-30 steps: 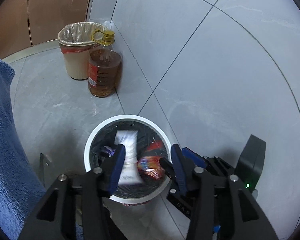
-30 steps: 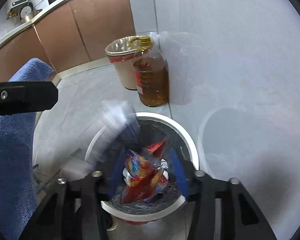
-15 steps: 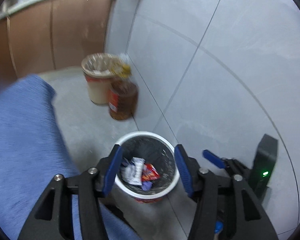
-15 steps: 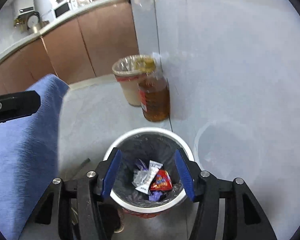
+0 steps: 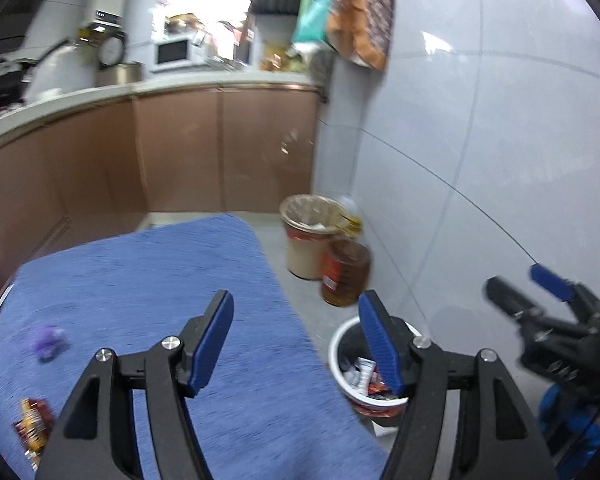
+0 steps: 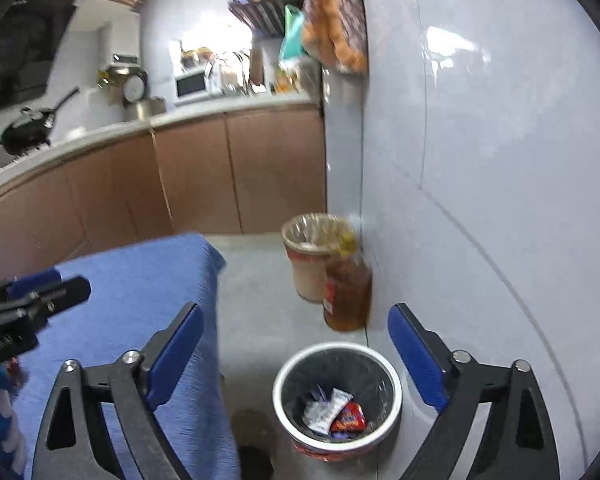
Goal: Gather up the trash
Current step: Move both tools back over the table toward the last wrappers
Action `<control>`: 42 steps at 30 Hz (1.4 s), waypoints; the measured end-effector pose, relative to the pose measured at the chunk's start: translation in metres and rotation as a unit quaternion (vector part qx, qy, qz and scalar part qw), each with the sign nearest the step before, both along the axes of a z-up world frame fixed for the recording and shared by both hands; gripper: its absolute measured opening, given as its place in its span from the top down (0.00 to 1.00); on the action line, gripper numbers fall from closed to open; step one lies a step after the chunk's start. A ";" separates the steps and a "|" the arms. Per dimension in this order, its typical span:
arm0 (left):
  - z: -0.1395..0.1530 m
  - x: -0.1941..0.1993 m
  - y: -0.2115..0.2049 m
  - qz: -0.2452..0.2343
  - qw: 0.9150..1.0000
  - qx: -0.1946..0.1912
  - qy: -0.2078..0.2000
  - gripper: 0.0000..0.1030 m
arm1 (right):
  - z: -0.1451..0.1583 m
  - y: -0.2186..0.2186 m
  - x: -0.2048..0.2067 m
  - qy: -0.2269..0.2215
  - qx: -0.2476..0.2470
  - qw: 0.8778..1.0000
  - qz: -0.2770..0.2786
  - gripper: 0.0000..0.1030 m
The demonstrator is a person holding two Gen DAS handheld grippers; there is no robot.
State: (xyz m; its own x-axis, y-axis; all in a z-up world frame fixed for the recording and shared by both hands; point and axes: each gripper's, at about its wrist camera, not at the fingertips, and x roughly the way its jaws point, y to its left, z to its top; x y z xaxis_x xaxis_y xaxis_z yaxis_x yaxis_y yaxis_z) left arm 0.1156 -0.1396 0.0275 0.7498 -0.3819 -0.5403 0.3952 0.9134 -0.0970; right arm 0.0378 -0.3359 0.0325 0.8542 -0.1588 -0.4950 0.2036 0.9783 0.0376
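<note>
My left gripper (image 5: 296, 320) hangs over the edge of the blue-covered table (image 5: 160, 300), its jaws opening with nothing between them. A purple wrapper (image 5: 48, 338) and a red snack wrapper (image 5: 32, 426) lie on the cloth at the left. The white-rimmed trash bin (image 6: 278, 384) stands on the floor below, with several wrappers (image 6: 336, 412) lying inside it. High above the bin, my right gripper (image 6: 296, 320) is empty and its jaws are opening wide. The right gripper (image 5: 516, 286) also shows at the right of the left wrist view.
A beige lined bin (image 6: 308, 256) and a bottle of amber oil (image 6: 346, 296) stand against the tiled wall (image 6: 500, 200) beyond the trash bin. Brown cabinets (image 6: 196, 184) under a cluttered counter run along the back. Grey floor lies between table and wall.
Both grippers let their wrappers fall into the bin, then rose and pulled back from it with jaws widening. The views tilted up, bringing the kitchen and table top into sight.
</note>
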 end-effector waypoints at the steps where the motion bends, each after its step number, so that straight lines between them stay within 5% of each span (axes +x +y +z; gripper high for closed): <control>1: 0.003 -0.004 0.009 0.006 1.000 -0.002 -0.006 0.37 | 0.006 0.004 -0.004 -0.007 -0.001 1.000 0.002 0.07; 12: 0.035 -0.066 0.076 0.061 0.994 -0.013 -0.089 0.25 | 0.058 0.053 -0.044 -0.073 -0.029 0.996 0.033 0.01; 22: 0.040 -0.099 0.122 0.092 0.988 -0.017 -0.123 0.25 | 0.063 0.088 -0.049 -0.069 -0.054 0.995 0.051 0.01; 34: 0.019 -0.093 0.176 0.130 0.984 -0.035 -0.119 0.23 | 0.055 0.140 -0.027 -0.040 -0.091 0.991 0.084 0.01; 42: -0.018 -0.078 0.206 0.155 0.982 0.010 -0.107 0.23 | 0.037 0.182 0.007 -0.004 -0.103 0.987 0.127 0.01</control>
State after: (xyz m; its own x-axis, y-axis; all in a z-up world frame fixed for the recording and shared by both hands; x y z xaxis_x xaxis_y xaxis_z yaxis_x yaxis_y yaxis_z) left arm 0.0380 0.0667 0.0099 0.9255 -0.1082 -0.3631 0.1069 0.9940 -0.0238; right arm 0.0444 -0.1538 0.0697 0.8829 -0.0347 -0.4684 -0.0494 0.9849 -0.1660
